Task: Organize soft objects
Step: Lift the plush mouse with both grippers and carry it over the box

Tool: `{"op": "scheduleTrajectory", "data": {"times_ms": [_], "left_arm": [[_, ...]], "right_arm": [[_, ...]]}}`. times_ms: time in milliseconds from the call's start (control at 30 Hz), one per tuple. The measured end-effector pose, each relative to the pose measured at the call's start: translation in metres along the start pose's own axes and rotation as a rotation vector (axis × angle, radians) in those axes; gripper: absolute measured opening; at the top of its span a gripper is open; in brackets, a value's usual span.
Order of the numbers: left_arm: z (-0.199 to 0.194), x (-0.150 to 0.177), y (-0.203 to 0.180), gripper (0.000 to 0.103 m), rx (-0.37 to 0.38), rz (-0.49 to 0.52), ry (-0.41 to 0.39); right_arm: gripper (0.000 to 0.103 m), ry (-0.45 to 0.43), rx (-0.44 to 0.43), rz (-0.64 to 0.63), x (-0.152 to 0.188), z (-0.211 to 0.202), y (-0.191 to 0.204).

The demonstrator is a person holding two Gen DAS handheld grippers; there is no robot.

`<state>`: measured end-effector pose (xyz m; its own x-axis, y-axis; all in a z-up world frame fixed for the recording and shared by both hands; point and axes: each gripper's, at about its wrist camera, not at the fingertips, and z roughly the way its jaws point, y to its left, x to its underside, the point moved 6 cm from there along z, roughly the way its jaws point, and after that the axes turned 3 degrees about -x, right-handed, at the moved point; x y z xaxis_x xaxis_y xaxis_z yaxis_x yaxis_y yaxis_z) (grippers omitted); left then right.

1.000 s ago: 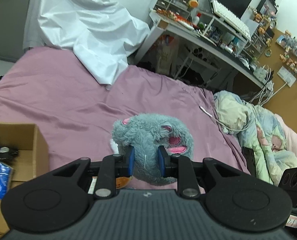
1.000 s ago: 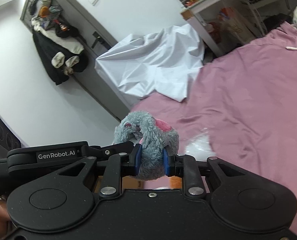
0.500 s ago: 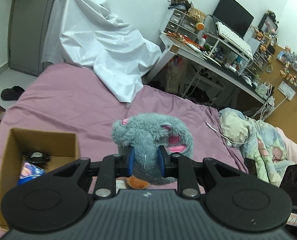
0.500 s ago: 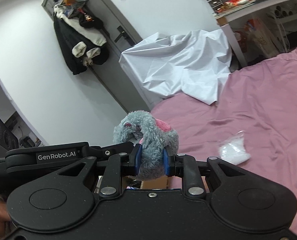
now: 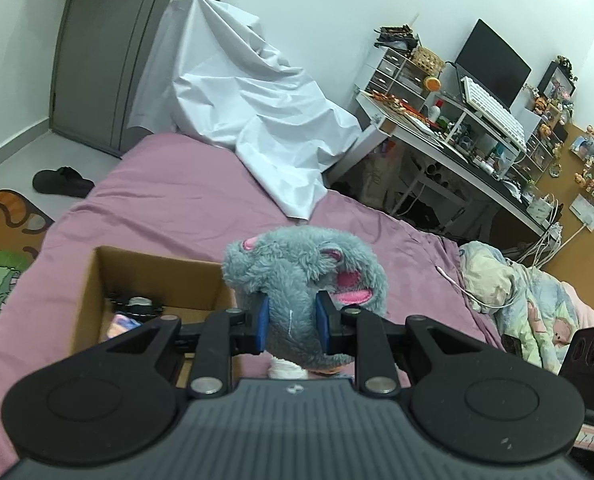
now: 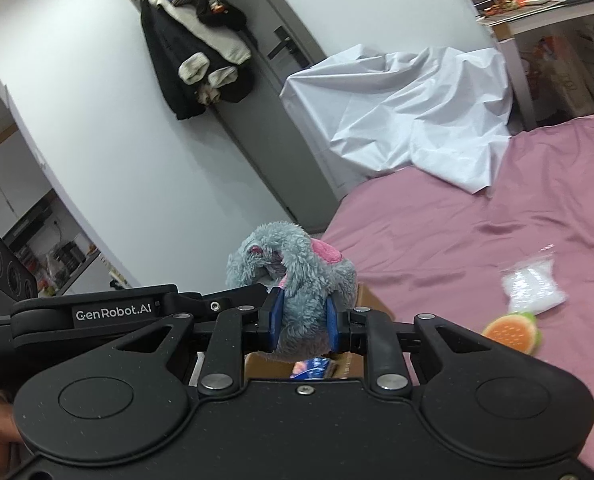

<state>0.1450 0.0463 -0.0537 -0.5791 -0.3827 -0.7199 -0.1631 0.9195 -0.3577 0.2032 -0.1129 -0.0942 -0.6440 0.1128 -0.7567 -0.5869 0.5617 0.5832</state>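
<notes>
Left wrist view: the left gripper is clamping its blue pads on a grey plush toy at frame centre.
Box: a cardboard box is sitting left of the toy on the pink bed, with small items inside.
Farther back: a white sheet is draping over the bed's far edge; a desk is standing upper right.
Right wrist view: the right gripper is squeezing the same toy, with the other gripper reaching in from the left.
Right side: a burger toy and a clear bag are lying on the bed.
</notes>
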Motion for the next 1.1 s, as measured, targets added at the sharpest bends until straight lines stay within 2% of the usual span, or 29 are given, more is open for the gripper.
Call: {"op": "scheduleTrajectory", "data": {"times_ms": [567,833,1100], "left_arm": [[-0.024,-0.001,0.061,0.023,-0.047,-0.092,-0.046],[-0.011,0.002,0.08,0.022,-0.042,-0.127,-0.042],[0.02,0.002,0.091,0.02,-0.02,-0.182,-0.014]], "right_arm": [[0.022,0.07,-0.039,-0.052,0.019,0.037,0.048],[0.023,0.103,-0.013,-0.071,0.024,0.052,0.049],[0.023,0.136,0.044,-0.073,0.024,0.072,0.031]]}}
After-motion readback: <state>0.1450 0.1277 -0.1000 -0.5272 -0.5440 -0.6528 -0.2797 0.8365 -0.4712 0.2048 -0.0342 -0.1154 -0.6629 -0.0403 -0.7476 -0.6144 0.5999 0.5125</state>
